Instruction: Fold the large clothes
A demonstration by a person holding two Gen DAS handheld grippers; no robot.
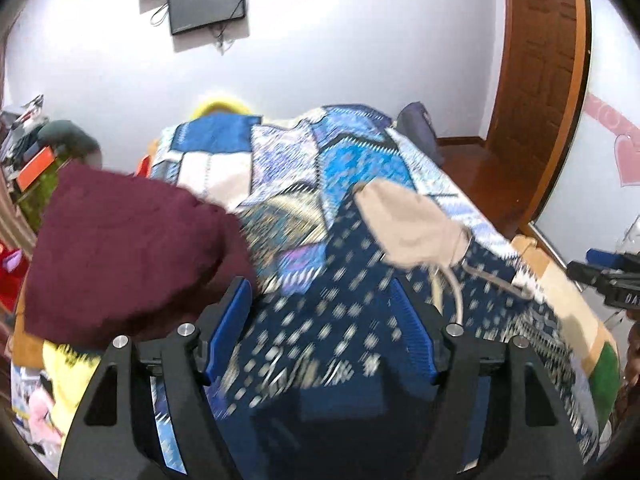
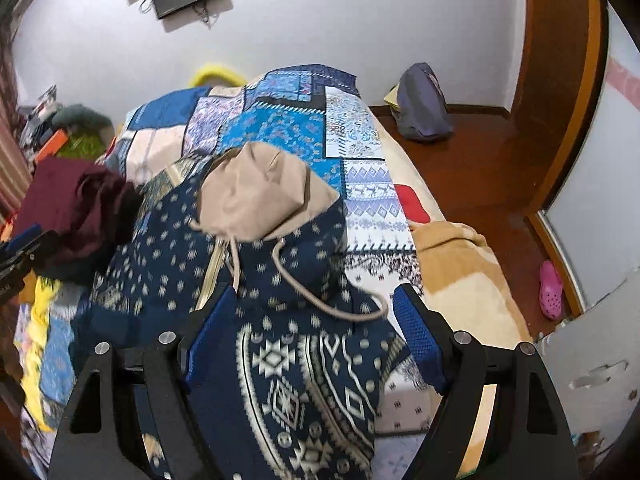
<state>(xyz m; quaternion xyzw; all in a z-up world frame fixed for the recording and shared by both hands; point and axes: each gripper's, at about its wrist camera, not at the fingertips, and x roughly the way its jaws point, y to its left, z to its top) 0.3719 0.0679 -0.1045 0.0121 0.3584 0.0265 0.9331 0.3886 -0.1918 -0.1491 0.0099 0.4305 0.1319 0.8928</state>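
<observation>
A white-walled bedroom holds a bed [image 2: 460, 280] under a blue patchwork quilt [image 2: 280, 120]. The navy patterned hoodie [image 2: 300, 380] lies across it, beige hood [image 2: 260, 196] up. Beside it sits a maroon garment [image 1: 128, 252]. The left hand-held gripper [image 1: 320, 300] and the right hand-held gripper [image 2: 312, 320] both stand apart above the hoodie, gripping nothing.

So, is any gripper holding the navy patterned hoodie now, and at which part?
Nothing is held. The left gripper and the right gripper both stand open above the hoodie, pads clear of its fabric.

Bright even room light, strong fisheye bending at dark corners, motion blur across the cloth.
</observation>
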